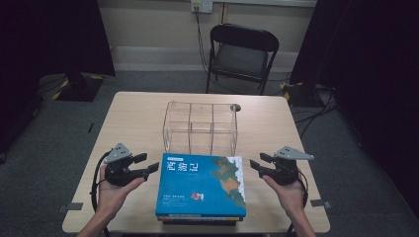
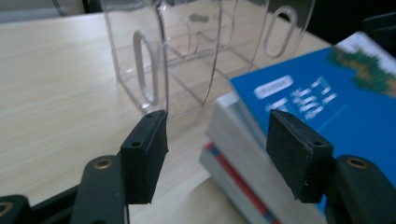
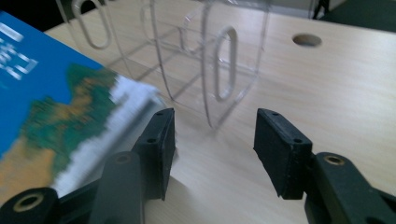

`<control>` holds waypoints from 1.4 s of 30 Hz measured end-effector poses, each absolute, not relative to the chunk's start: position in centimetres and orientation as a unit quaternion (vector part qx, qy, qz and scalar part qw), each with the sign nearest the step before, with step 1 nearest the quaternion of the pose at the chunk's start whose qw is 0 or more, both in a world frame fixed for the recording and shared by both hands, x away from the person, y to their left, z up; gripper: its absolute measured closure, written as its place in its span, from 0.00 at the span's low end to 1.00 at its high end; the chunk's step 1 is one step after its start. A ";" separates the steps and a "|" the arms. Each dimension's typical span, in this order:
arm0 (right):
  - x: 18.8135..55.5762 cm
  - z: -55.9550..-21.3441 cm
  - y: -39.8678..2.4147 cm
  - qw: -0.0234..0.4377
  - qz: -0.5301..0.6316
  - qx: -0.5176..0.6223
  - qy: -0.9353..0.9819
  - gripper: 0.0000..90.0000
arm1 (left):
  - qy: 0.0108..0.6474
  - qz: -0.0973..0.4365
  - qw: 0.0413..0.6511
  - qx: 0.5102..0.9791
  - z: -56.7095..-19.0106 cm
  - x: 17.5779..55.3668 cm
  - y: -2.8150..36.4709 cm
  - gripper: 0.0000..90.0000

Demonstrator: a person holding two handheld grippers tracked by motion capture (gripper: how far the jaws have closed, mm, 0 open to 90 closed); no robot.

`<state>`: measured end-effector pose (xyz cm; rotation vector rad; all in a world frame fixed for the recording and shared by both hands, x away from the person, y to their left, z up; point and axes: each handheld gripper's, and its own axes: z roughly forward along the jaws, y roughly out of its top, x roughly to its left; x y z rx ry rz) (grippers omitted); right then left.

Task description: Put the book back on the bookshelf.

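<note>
Blue-covered top book of the near stack is flanked by the left gripper and right gripper, jaws open and empty. It should be gripped evenly at both side edges, then stood in the far clear organizer on the bench.

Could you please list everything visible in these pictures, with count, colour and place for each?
books: a stack, the number hard to tell, the top one blue with a map-like picture; near edge of the table, between the two grippers
organiser: one, clear plastic, with dividers and empty; mid-table, just behind the books
table: one, light wood, with a round hole at its far right
folding chair: one, black; on the floor behind the table
wall socket: one, pale, with cables hanging from it; on the far wall
left gripper: one, black with a grey plate; left of the books, jaws apart, nothing between them
right gripper: one, black with a grey plate; right of the books, jaws apart, nothing between them
</note>
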<state>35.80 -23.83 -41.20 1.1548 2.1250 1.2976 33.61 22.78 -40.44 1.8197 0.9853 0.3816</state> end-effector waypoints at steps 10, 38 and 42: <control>36.9 -39.5 -18.3 0.165 0.487 0.318 0.797 0.62 | 0.380 0.138 0.504 0.763 -40.2 32.7 20.3 0.54; 37.0 -41.8 -17.1 0.112 0.474 0.320 0.813 0.56 | 0.400 0.087 0.489 0.770 -42.1 36.0 18.3 0.60; 36.3 -41.8 -17.7 0.107 0.473 0.324 0.813 0.58 | 0.388 0.080 0.482 0.782 -41.9 37.1 17.6 0.60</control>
